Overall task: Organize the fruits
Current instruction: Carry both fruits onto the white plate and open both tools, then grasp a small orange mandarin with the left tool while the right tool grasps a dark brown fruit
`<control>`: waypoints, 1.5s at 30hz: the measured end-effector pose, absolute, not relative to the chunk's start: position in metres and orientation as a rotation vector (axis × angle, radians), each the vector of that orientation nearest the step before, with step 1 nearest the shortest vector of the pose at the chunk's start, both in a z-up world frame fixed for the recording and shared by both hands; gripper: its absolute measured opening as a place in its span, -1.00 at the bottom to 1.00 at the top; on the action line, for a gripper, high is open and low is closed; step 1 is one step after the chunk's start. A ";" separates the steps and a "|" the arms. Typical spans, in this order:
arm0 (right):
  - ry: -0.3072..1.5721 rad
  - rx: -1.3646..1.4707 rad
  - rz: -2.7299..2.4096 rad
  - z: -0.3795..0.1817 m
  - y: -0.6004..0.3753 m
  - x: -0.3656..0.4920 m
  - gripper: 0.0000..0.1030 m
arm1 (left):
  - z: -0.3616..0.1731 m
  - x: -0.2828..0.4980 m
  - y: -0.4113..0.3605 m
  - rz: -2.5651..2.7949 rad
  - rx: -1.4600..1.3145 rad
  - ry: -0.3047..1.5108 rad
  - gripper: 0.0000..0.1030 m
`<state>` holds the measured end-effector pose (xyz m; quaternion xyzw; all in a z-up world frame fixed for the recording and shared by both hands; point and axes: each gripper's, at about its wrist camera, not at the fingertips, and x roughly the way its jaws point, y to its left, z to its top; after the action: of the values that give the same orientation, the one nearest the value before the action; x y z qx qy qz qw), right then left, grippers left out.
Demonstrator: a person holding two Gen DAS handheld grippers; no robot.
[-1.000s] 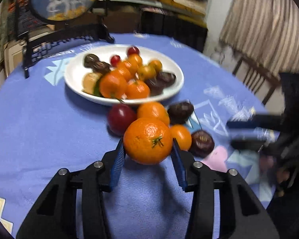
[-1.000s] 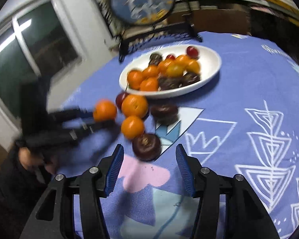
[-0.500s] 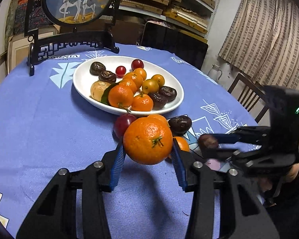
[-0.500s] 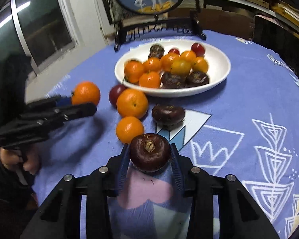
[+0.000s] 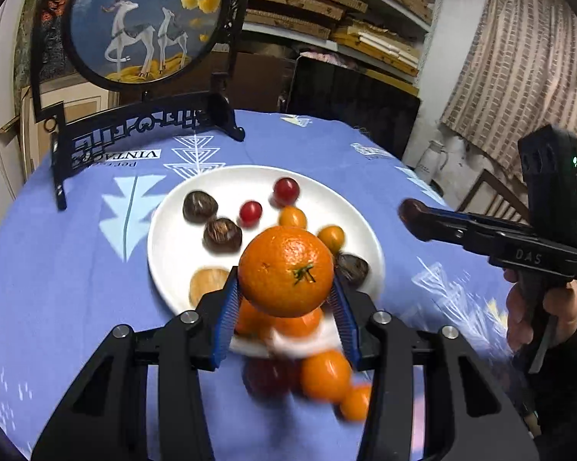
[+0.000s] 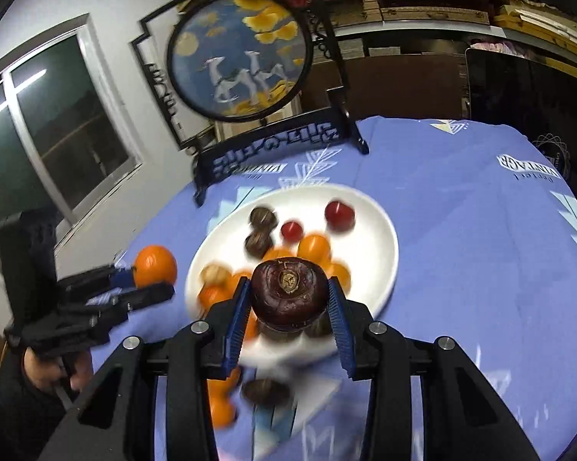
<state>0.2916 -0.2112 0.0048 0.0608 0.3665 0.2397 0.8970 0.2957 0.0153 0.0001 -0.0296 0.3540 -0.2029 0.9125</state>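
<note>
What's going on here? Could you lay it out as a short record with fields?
setting: round table under a blue cloth
left claw: shut on a large orange, held above the plate
right claw: shut on a dark brown fruit, also above the plate
plate: white, holding small oranges, red fruits and dark brown ones
loose fruit: several pieces on the cloth near the plate, blurred
behind: round deer picture on a black stand

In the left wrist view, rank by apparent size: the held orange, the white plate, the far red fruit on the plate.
1. white plate
2. orange in the left gripper; it sits nearest the lens, which inflates it
3. red fruit
</note>
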 end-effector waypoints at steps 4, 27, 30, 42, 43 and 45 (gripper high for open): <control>0.773 0.151 0.475 -0.012 -0.196 0.341 -0.19 | -0.018 0.337 0.009 -0.387 -0.077 0.784 -0.14; 0.875 0.015 0.524 -0.069 -0.194 0.225 0.17 | -0.059 0.187 0.014 -0.429 -0.029 0.812 0.57; 0.896 0.002 0.523 -0.077 -0.184 0.234 0.17 | -0.061 0.171 0.002 -0.445 0.008 0.810 0.57; 0.846 0.201 0.577 -0.080 -0.216 0.244 -0.16 | -0.073 0.186 -0.051 -0.392 0.084 0.877 0.48; 0.836 0.215 0.576 -0.078 -0.221 0.244 -0.16 | -0.075 0.189 -0.056 -0.388 0.092 0.889 0.36; 0.818 0.230 0.572 -0.075 -0.228 0.244 -0.16 | -0.079 0.195 -0.063 -0.384 0.093 0.913 0.06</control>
<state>0.2439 -0.2284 -0.0747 0.1101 0.3913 0.2735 0.8718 0.1945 -0.0634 -0.0789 0.0444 0.4381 -0.1840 0.8788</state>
